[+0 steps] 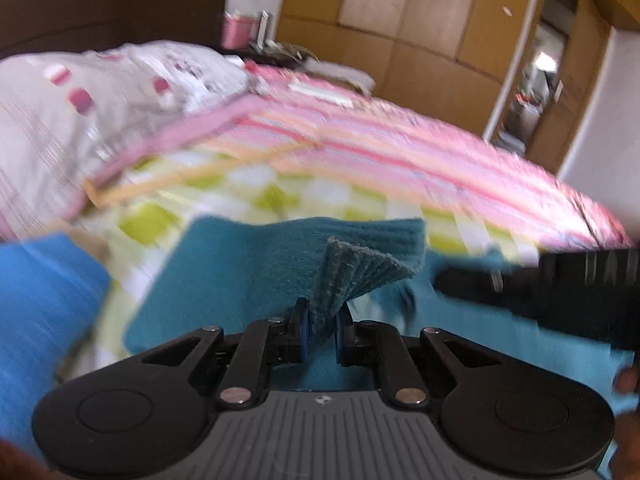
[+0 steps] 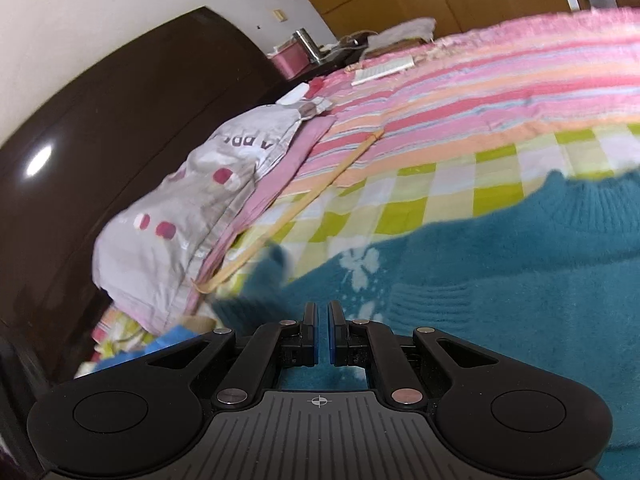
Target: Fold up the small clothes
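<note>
A small teal knit sweater (image 1: 248, 276) lies on the bed. In the right wrist view the sweater (image 2: 500, 280) shows a white flower print. My left gripper (image 1: 322, 316) is shut on a ribbed edge of the sweater and holds it lifted, so the cloth stands up between the fingers. My right gripper (image 2: 323, 314) hovers just over the sweater with its jaws nearly together and nothing between them. The right gripper's black body (image 1: 560, 292) shows at the right of the left wrist view, over the sweater.
The bed has a green-checked sheet (image 2: 400, 200) and a pink striped blanket (image 1: 400, 152). A grey pillow (image 2: 180, 216) lies by the dark headboard (image 2: 80, 140). A blue cloth (image 1: 44, 312) lies at the left. A nightstand with a pink box (image 1: 236, 30) and a wardrobe stand behind.
</note>
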Demonstrator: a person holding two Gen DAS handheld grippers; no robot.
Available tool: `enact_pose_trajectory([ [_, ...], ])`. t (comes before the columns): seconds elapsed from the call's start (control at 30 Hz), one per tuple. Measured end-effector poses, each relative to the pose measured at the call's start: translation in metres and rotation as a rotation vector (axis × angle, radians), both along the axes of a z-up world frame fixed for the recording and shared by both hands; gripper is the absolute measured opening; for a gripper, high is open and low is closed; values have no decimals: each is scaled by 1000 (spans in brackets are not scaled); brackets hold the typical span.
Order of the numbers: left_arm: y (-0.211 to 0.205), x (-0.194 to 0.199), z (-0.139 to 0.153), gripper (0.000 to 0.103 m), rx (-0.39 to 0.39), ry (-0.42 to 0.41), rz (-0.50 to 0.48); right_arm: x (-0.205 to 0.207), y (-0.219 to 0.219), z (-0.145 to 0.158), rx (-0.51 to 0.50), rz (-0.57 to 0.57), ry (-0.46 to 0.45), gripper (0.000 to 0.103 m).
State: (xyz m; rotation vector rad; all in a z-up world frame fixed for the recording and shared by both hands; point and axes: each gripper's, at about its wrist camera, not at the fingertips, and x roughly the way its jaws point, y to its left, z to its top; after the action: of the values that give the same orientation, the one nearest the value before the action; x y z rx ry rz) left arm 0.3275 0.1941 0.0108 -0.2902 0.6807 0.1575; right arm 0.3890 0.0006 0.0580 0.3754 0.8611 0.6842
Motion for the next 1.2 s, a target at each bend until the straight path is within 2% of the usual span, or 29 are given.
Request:
enact_pose_trajectory([
  [0.07, -7, -1, -8, 18, 8, 16, -12, 5, -1, -6, 28, 13, 42, 9],
  [0.13, -11, -4, -11, 18, 19, 15, -15, 7, 1, -13, 39, 25, 75, 18],
  [0.2, -12, -6, -11, 18, 20, 11, -19, 7, 1, -18, 53, 22, 94, 33],
  [0.27, -10, -7, -12, 18, 9, 9, -16, 7, 1, -21, 71, 23, 112, 38],
  [0.57, -8, -12, -7, 18, -11, -22, -10, 6, -13, -16, 63, -9, 148, 43],
  [0.73, -18, -15, -6, 18, 31, -23, -42, 15, -10, -22, 133, -15, 222, 45],
  [0.77, -20, -15, -6, 18, 35, -23, -47, 17, -7, -22, 137, -16, 225, 49],
  [0.8, -20, -15, -7, 18, 36, -24, -53, 19, -3, -22, 130, -13, 228, 53],
  [0.87, -21, -16, -7, 18, 30, -26, -60, 22, 4, -23, 96, -5, 233, 53],
  [0.93, -22, -15, -8, 18, 19, -19, -72, 23, 9, -27, 67, 1, 242, 53],
  [0.97, -23, -16, -9, 18, 23, -16, -74, 24, 9, -30, 64, -4, 251, 48],
  [1.03, -24, -18, -11, 18, 36, -20, -79, 25, 8, -33, 59, -9, 262, 27],
  [1.07, -24, -20, -11, 18, 39, -22, -82, 26, 6, -35, 51, -16, 270, 13],
  [1.1, -24, -20, -10, 18, 34, -24, -87, 27, 3, -37, 54, -22, 277, 9],
  [1.2, -25, -22, -5, 20, 24, -42, -109, 28, -9, -39, 72, -40, 272, 7],
])
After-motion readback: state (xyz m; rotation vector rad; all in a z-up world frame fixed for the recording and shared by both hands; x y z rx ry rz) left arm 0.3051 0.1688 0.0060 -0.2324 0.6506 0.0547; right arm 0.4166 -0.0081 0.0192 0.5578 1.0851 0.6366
